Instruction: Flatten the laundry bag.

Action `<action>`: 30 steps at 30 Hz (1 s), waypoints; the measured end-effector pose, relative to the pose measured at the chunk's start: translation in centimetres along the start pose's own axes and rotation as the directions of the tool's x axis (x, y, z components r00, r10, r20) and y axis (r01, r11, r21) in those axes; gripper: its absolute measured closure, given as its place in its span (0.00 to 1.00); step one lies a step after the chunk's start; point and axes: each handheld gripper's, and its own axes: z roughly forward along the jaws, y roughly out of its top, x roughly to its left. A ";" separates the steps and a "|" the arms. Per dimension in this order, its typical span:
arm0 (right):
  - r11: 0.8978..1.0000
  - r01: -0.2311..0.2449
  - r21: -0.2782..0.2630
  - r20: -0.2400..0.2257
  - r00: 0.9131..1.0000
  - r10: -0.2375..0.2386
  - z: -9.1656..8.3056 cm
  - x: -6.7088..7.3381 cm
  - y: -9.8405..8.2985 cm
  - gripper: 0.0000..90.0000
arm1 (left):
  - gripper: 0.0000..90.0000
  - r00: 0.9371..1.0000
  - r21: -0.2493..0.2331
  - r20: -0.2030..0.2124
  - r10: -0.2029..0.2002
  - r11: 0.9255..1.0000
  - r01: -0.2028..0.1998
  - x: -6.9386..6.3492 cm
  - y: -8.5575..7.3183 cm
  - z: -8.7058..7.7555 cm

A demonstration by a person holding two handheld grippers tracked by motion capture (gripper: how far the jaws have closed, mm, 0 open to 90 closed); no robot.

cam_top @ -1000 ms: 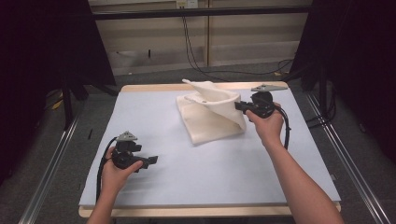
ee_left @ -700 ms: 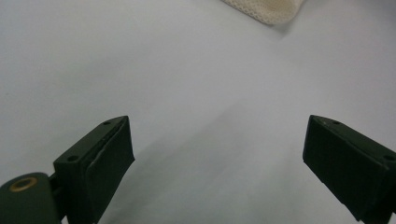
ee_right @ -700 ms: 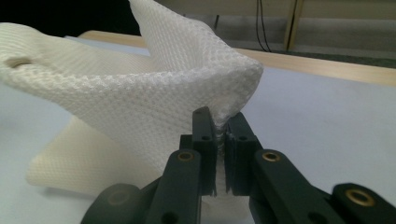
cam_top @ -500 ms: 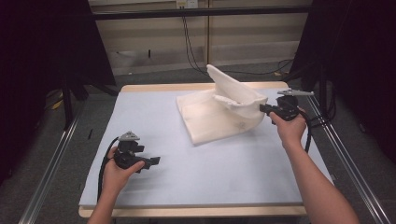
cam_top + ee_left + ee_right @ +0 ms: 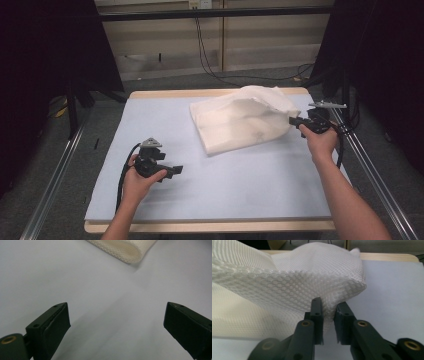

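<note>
While the left gripper [image 5: 172, 171] gapes empty, the right gripper [image 5: 329, 315] pinches the mesh bag [image 5: 240, 122], seemingly lying lengthwise left-right.

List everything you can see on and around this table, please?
mesh cloth: one, white, far right part of the table, one edge lifted
table: one, pale blue top with wooden rim, centre
cables: several, black, hanging on the back wall and lying on the floor
rails: two, metal, either side of the table
left gripper: one, black, near left of the table, jaws wide apart, holding nothing
right gripper: one, black, at the table's right edge, jaws closed on the cloth's edge
forearms: two, entering from the bottom
</note>
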 end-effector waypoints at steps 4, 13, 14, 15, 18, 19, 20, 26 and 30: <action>0.998 0.060 0.026 0.048 0.997 -0.061 -0.5 0.0 -0.7 0.64 | 0.07 1.000 -0.007 0.016 -0.011 1.000 0.011 -0.2 0.6 0.7; 0.989 0.122 0.080 0.024 0.992 -0.125 -1.3 -0.2 -3.8 0.43 | 0.05 0.999 -0.041 0.026 -0.026 0.999 0.027 -1.2 2.2 3.2; 0.989 0.128 0.080 0.019 0.991 -0.130 -1.5 -0.1 -4.1 0.42 | 0.05 0.999 -0.045 0.033 -0.032 0.998 0.033 -1.3 2.4 3.6; 0.988 0.135 0.081 0.011 0.991 -0.136 -1.6 0.0 -4.4 0.42 | 0.05 0.999 -0.045 0.036 -0.040 0.998 0.042 -1.4 2.5 4.0; 0.983 0.160 0.088 -0.005 0.987 -0.160 -2.0 0.7 -5.3 0.39 | 0.05 0.998 -0.046 0.044 -0.045 0.998 0.047 -1.6 3.1 5.0; 0.982 0.171 0.084 -0.020 0.985 -0.170 -2.0 0.9 -5.6 0.39 | 0.06 0.998 -0.046 0.038 -0.048 0.998 0.049 -1.7 3.3 5.3; 0.979 0.183 0.087 -0.026 0.983 -0.181 -2.1 1.2 -5.9 0.38 | 0.06 0.998 -0.049 0.028 -0.053 0.997 0.054 -1.7 3.6 5.5; 0.968 0.236 0.089 -0.057 0.971 -0.232 -2.3 2.8 -7.1 0.36 | 0.19 0.999 -0.053 0.015 -0.044 0.998 0.045 -2.1 4.8 6.5; 0.964 0.251 0.088 -0.074 0.967 -0.245 -2.3 3.4 -7.4 0.37 | 0.27 0.998 -0.048 0.014 -0.055 0.997 0.056 -2.0 5.4 7.1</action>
